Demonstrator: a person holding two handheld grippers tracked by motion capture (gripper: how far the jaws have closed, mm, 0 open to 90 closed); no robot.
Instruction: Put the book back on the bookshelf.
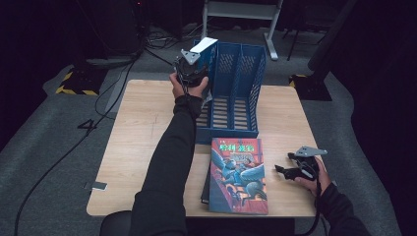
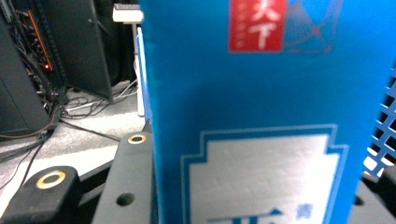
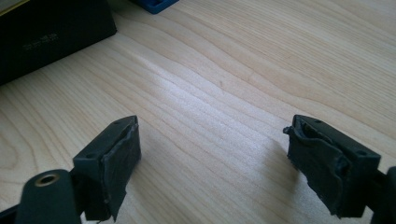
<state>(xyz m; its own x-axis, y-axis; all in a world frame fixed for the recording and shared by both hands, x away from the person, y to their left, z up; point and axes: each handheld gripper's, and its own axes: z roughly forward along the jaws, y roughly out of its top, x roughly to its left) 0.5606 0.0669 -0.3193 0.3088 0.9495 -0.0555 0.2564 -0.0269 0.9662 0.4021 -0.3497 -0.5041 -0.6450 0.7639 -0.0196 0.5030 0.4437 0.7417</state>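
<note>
At the far edge of the wooden table (image 1: 142, 128), my left gripper (image 1: 193, 66) holds a blue book (image 1: 206, 49) upright at the left end of the blue file rack (image 1: 248, 93), my left hand (image 1: 189, 88) wrapped around the tool just below it. In the high view the book's white top edge shows above the rack's left wall, and I cannot tell whether its lower end sits inside the left compartment or just against that wall. In the left gripper view the blue cover (image 2: 266, 107), with a red label near the top and a white panel below, stands right in front of the camera, and one black jaw lies flat against its left side; the other jaw is hidden behind the book, so I read the grip as closed on the book. The rack's blue lattice (image 2: 385, 126) shows at the right edge of that view.

My right gripper (image 1: 287, 169) rests low at the near right of the table, in my right hand (image 1: 312, 177), with its grey plate on top. In the right gripper view its two padded jaws stand wide apart over bare wood (image 3: 224, 93), holding nothing.

Between my arms, a picture-covered book (image 1: 238, 174) lies flat on the table just in front of the rack, with a darker item partly showing beneath its left edge. The corner of a dark book (image 3: 51, 32) and a bit of the blue rack (image 3: 156, 4) show at the top of the right gripper view.
</note>
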